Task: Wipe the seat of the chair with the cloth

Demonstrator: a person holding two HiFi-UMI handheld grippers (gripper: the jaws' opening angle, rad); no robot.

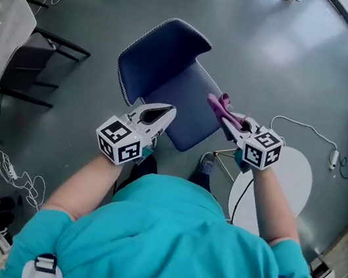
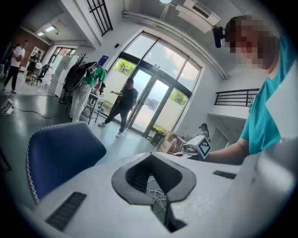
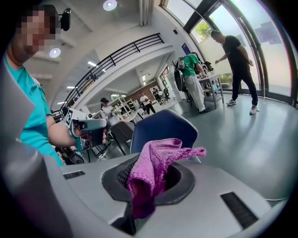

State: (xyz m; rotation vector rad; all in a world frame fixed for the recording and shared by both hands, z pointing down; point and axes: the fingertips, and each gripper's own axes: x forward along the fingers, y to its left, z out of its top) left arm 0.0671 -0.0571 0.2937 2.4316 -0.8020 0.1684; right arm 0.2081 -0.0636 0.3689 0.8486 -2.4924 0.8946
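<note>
Spreading wide: grey glossy floor (image 1: 273, 66) of a tall hall, glass doors (image 2: 151, 104) at the far end, people standing near them. Blue chair (image 1: 164, 60) stands just ahead of the person. Round white table (image 1: 290, 179) to the right. Left gripper (image 1: 165, 111) over the near edge of the seat (image 1: 188, 117), jaws together, nothing between. Right gripper (image 1: 228, 122) clamped on the purple cloth (image 1: 219, 104), which is over the seat's right edge; contact unclear.
</note>
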